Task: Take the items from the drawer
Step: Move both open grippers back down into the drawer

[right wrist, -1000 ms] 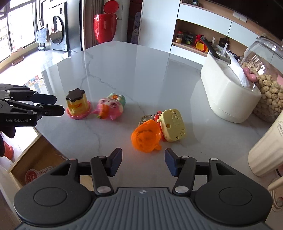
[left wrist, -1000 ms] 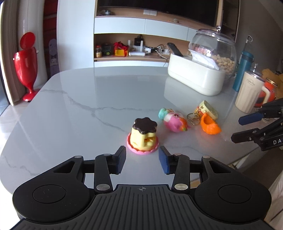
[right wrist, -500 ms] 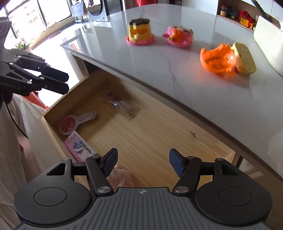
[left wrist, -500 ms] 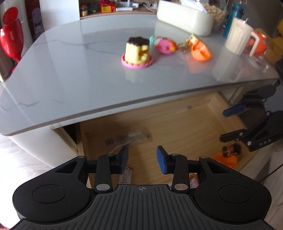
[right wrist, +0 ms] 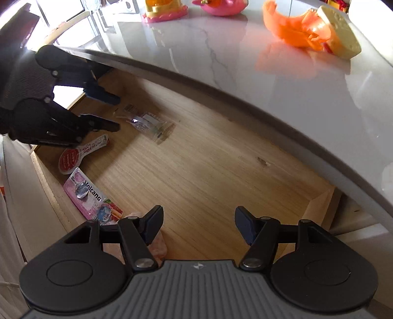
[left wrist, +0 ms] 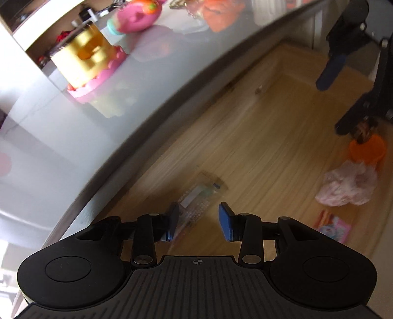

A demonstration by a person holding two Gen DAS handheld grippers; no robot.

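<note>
— Right, where are my grippers?

— Both are down over the open drawer (right wrist: pixel 208 171). My left gripper (left wrist: pixel 199 224) has its jaws spread apart with nothing between them, and it hovers just above a clear plastic packet (left wrist: pixel 199 198) that lies flat on the drawer floor near the back, close under the table edge (left wrist: pixel 152 117).

— And the right one?

— My right gripper (right wrist: pixel 199 224) is also wide and empty, hanging over bare wood toward the drawer's right end. A crumpled pink bag (right wrist: pixel 158 245) sits just beside its left finger.

— What else lies in the drawer?

— From the right wrist view I see a red-and-white paddle-shaped label (right wrist: pixel 81 153) against the left wall, and next to it a pink card pack (right wrist: pixel 91 198) along the front-left wall. From the left wrist view, an orange cup (left wrist: pixel 367 148) stands near the right end, close to the pink bag; whether they touch I cannot tell.

— And up on the table?

— A yellow pudding toy (right wrist: pixel 163 8), a pink toy (right wrist: pixel 219 6), and an orange toy (right wrist: pixel 292 30) touching a pale yellow one (right wrist: pixel 340 36), all well back from the edge.
</note>
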